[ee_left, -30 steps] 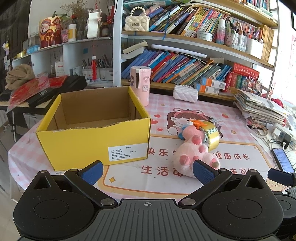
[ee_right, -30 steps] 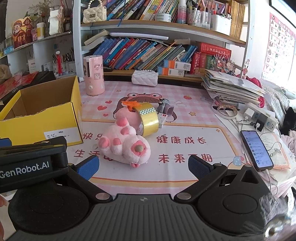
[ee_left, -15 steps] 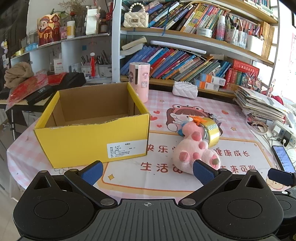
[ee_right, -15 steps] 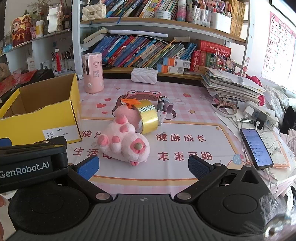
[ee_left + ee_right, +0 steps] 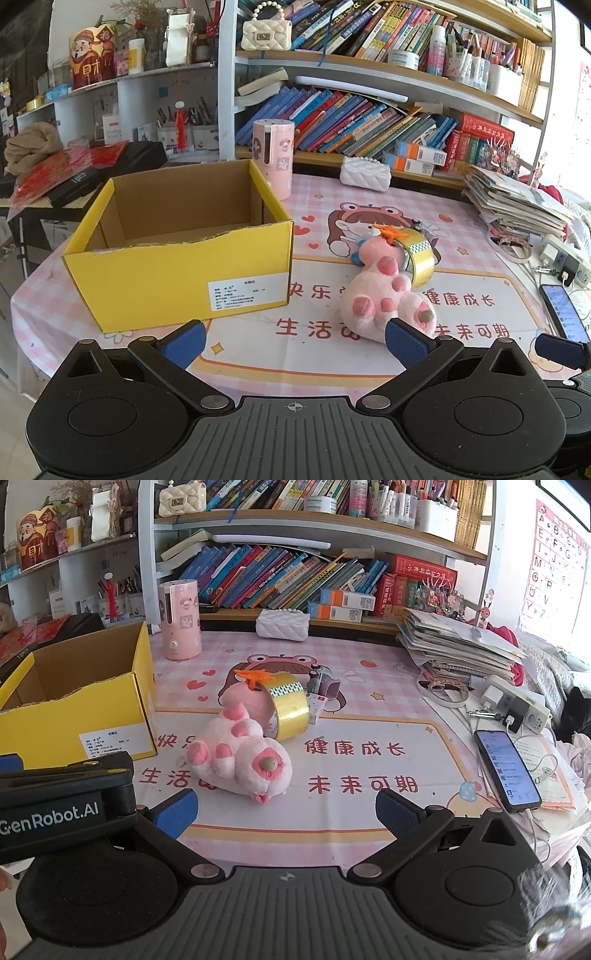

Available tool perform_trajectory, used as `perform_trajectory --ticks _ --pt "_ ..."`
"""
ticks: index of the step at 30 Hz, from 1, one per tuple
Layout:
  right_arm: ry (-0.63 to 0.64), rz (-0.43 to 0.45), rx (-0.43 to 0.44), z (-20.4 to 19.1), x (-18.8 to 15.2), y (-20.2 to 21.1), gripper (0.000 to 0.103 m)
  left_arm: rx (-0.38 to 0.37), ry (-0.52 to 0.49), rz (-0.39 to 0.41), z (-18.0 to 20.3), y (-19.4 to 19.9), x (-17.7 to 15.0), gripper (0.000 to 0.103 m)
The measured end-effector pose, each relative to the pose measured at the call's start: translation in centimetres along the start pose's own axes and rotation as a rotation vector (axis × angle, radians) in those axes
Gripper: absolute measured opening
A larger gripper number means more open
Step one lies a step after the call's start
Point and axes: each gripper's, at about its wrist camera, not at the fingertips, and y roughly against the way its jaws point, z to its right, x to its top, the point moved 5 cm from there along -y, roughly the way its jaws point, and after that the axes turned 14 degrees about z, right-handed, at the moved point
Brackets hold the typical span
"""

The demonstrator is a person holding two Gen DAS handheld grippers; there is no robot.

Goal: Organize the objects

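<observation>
Pink plush toy (image 5: 240,755) lies on its back on the cartoon-printed tablecloth (image 5: 369,701), just to the right of the open yellow cardboard box (image 5: 177,266), with a roll of gold tape (image 5: 290,703) leaning against it and an orange clip (image 5: 255,675) perched on the roll. Behind the tape sit a few small items too jumbled to name. Nothing has gone into the box yet; what shows of its inside looks empty.

Compared with a second ago, both cameras have drawn closer and a little lower: the toy and tape fill more of each view, and the box front sits nearer the left gripper (image 5: 295,341). No object on the table has shifted. That reads as an approach, most likely toward the plush toy, with the first pick not yet begun.

The left gripper hangs with its blue pads spread wide, holding nothing. The right gripper (image 5: 286,812) is likewise spread and empty, its fingers framing the toy from the near side. A phone (image 5: 508,768) lies well off to the right.
</observation>
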Motion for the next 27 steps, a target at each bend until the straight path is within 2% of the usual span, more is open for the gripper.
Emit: perform_trajectory --ticks 27 --pt "0.007 -0.014 0.011 -0.54 -0.19 -0.32 0.103 0.005 -0.003 -0.013 -0.41 -0.31 -0.15 0.103"
